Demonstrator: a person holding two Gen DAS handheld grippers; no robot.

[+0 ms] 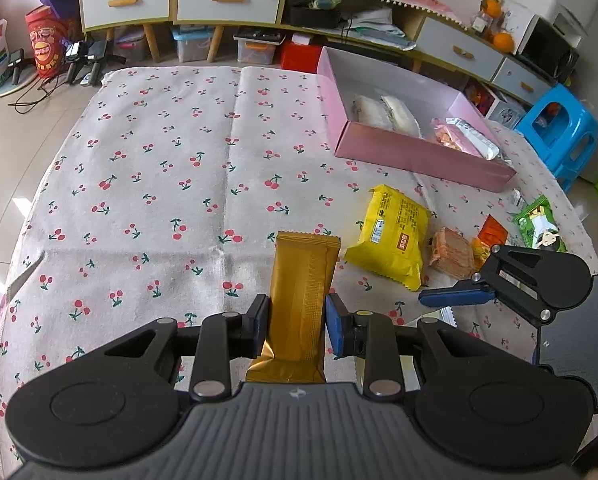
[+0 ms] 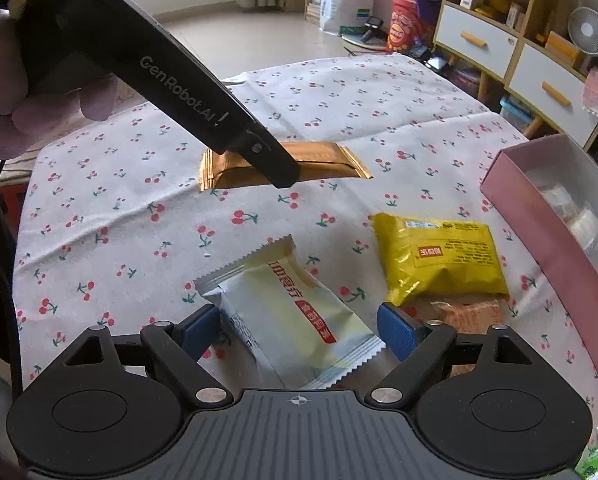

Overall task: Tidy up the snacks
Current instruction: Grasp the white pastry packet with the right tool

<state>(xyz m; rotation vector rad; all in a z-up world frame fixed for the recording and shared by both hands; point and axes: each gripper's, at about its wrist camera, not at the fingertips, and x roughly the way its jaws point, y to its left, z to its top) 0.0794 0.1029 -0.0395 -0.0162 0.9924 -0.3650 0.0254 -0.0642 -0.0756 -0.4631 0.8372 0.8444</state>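
My left gripper (image 1: 297,322) is shut on a gold snack packet (image 1: 301,296), held just above the cherry-print tablecloth (image 1: 159,184); the packet also shows in the right wrist view (image 2: 331,160) under the left gripper's body. My right gripper (image 2: 299,330) is open, its blue fingers on either side of a white and pale-yellow snack packet (image 2: 295,312) lying on the cloth. A pink box (image 1: 419,152) at the far right holds several wrapped snacks. A yellow packet (image 1: 391,232) and an orange cracker pack (image 1: 451,252) lie between the box and the grippers.
A green packet (image 1: 539,226) and a small orange packet (image 1: 491,232) lie near the table's right edge. Beyond the table stand drawer cabinets (image 1: 179,0), storage bins, a blue plastic stool (image 1: 559,136) and bags on the floor.
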